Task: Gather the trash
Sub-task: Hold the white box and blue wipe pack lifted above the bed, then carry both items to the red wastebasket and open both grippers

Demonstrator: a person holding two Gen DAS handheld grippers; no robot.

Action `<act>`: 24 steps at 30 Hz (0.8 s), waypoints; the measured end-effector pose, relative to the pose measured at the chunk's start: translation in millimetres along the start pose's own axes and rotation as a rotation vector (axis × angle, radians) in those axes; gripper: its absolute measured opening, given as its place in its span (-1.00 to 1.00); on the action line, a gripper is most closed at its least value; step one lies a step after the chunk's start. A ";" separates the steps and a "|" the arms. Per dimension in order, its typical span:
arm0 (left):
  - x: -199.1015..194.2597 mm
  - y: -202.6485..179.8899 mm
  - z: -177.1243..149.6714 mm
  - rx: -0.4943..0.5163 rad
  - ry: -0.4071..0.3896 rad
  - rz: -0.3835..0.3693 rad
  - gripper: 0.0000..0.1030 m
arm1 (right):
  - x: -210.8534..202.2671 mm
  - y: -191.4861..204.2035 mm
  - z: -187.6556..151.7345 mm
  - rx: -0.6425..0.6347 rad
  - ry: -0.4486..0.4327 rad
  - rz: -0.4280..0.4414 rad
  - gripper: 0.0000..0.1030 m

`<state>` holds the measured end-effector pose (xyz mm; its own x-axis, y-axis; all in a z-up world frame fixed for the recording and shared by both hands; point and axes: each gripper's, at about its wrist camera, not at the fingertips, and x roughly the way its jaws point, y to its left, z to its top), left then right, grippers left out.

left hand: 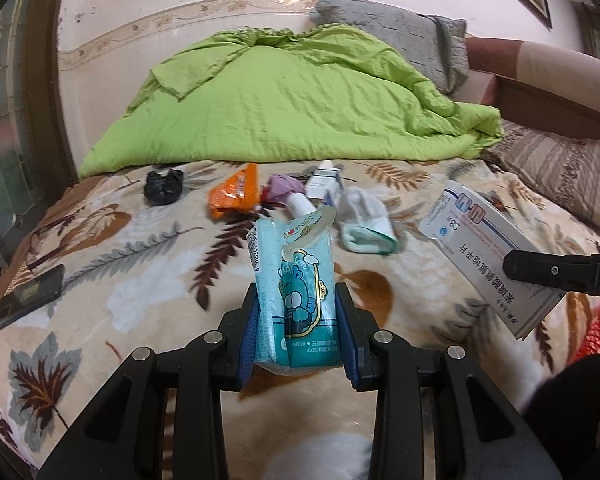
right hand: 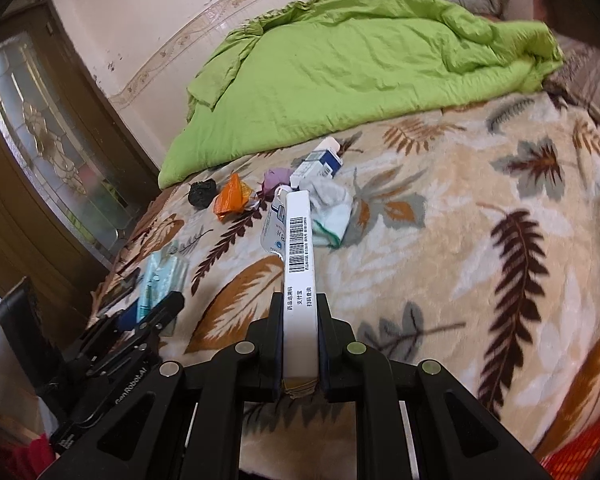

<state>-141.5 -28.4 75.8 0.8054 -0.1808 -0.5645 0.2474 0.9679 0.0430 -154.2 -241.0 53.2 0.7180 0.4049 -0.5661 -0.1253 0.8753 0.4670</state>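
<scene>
Left gripper (left hand: 298, 320) clamped on a teal tissue pack (left hand: 296, 292), held above the leaf-print blanket (left hand: 120, 248). Right gripper (right hand: 299, 340) clamped on a white medicine box (right hand: 298, 280), edge up. Beyond the tissue pack on the blanket: orange wrapper (left hand: 236, 196), black wad (left hand: 163, 186), purple scrap (left hand: 282, 188), small carton (left hand: 322, 184), white sock (left hand: 366, 220). Green quilt (left hand: 284, 108) behind.

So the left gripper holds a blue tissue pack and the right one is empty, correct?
Not quite. The left gripper does hold the blue tissue pack, but the right gripper is not empty: the right wrist view shows it shut on a white box with a barcode.
</scene>
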 end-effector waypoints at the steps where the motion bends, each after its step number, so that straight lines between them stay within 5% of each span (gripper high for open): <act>1: -1.6 -3.3 -0.1 0.006 0.002 -0.011 -0.35 | -3.9 -1.5 -2.2 0.008 0.002 0.005 -0.72; 12: -18.8 -67.2 12.2 0.105 0.020 -0.196 -0.35 | -76.9 -43.2 -18.8 0.122 -0.046 -0.042 -0.72; 24: -47.2 -200.0 33.6 0.289 0.005 -0.505 -0.33 | -222.6 -133.3 -47.9 0.316 -0.194 -0.285 -0.72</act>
<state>-211.0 -219.3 121.6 0.5470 -0.6059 -0.5777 0.7378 0.6749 -0.0093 -330.1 -435.1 84.5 0.8121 0.0767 -0.5785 0.2886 0.8089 0.5123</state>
